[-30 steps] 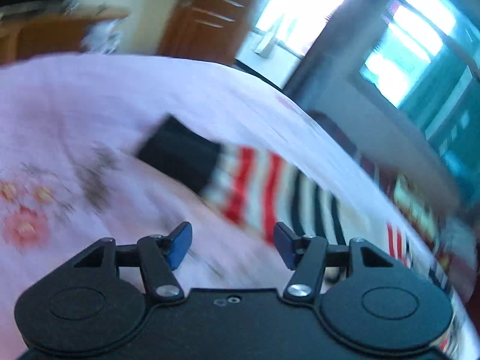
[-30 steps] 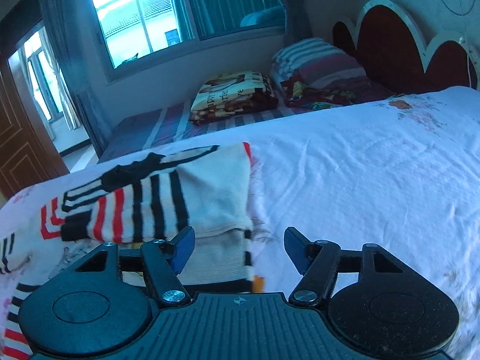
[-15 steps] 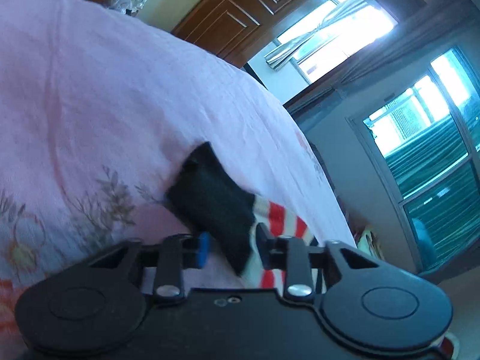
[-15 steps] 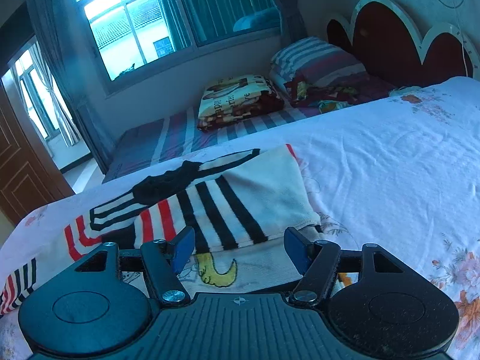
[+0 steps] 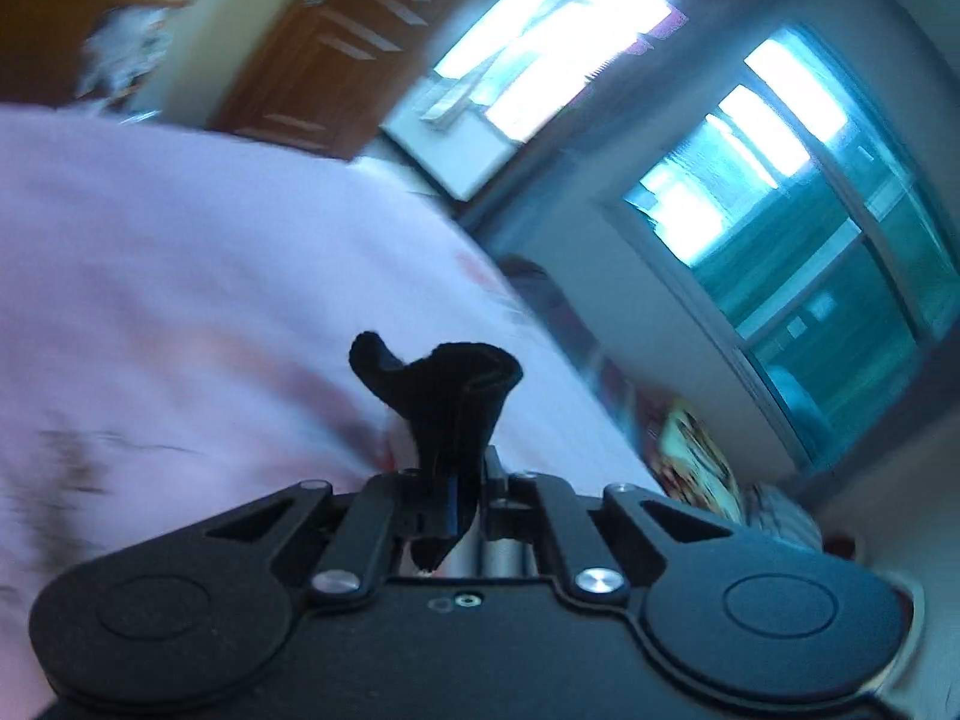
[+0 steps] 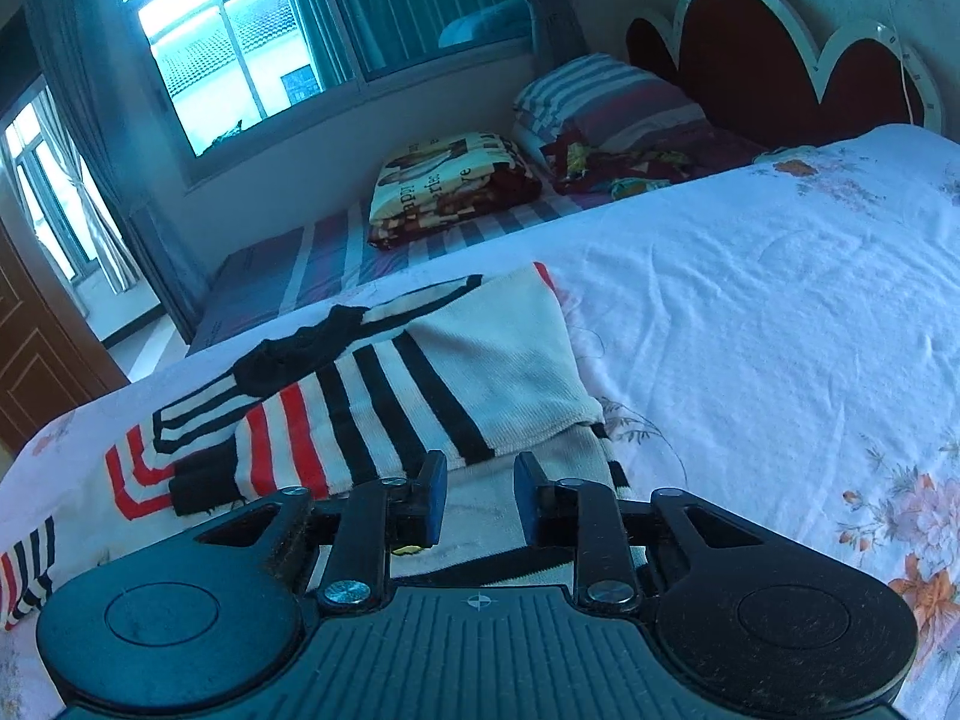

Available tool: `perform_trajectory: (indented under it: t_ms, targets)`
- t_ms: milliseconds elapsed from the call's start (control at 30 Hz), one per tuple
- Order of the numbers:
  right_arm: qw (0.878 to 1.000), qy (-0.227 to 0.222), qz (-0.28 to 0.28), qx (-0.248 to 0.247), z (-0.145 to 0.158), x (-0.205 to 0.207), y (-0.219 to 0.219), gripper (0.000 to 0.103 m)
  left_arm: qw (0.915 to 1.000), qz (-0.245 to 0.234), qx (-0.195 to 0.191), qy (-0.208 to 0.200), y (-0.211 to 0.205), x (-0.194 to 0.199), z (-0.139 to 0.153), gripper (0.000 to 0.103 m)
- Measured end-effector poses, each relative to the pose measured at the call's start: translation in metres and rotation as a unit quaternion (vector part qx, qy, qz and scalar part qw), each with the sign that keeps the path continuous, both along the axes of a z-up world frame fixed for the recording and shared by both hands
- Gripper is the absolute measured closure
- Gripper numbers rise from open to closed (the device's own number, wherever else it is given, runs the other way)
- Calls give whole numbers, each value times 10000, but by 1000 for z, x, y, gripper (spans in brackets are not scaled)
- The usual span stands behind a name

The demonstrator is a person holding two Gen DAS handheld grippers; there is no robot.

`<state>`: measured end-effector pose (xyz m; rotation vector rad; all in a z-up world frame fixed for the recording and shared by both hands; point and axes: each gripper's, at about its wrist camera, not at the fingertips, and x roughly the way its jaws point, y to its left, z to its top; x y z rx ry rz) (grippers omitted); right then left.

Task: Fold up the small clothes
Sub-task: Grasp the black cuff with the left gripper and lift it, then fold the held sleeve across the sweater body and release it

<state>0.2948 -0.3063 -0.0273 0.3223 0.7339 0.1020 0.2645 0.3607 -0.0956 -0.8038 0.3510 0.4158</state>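
Across the near part of the bed lies the striped sweater [image 6: 384,402], cream with black and red bands, partly folded: one cream panel is turned over onto the striped body, and a black-cuffed sleeve is drawn across the top. It lies flat on the floral bedsheet [image 6: 750,330], which gives the broad, even surface a fold needs.

The left gripper [image 5: 456,480] is clamped tight on a black cuff [image 5: 444,396], the dark cloth bunching up out of the closed jaws. Taking the sleeve at its very end is, I judge, what lets the whole sleeve be carried over in one piece. That view is badly smeared, so how the rest of the sleeve hangs cannot be told.

The right gripper [image 6: 480,504] sits low at the garment's near hem, its jaws having just been closing to a narrow gap. Pale cloth shows between the blue pads, but no pinch is visible and the pads look clear of it. Working at the hem probably serves to pin or lift the bottom edge while the other hand brings the sleeve in.

Beyond the sweater, a second bed carries a folded printed blanket [image 6: 450,180] and a striped pillow [image 6: 600,102] beside the scalloped headboard [image 6: 780,54]. A window [image 6: 240,36] lights the room.
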Motion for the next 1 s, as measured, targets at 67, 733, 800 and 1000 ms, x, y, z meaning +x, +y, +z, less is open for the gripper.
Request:
perform_trajectory:
  t_ms: [67, 733, 800, 1000]
  targets:
    - [10000, 31, 4, 40, -5, -1, -4, 77, 9993, -283, 228, 24, -25, 13, 9, 98]
    - [9990, 35, -16, 437, -30, 26, -101, 77, 9522, -2705, 1330, 492, -291, 189, 3, 98]
    - [9988, 49, -65, 473, -33, 33, -111, 77, 9445, -2879, 1466, 589, -314, 196, -4, 98]
    - [9984, 77, -66, 557, -38, 42, -130, 77, 9255, -3283, 1666, 892, -372, 211, -26, 98]
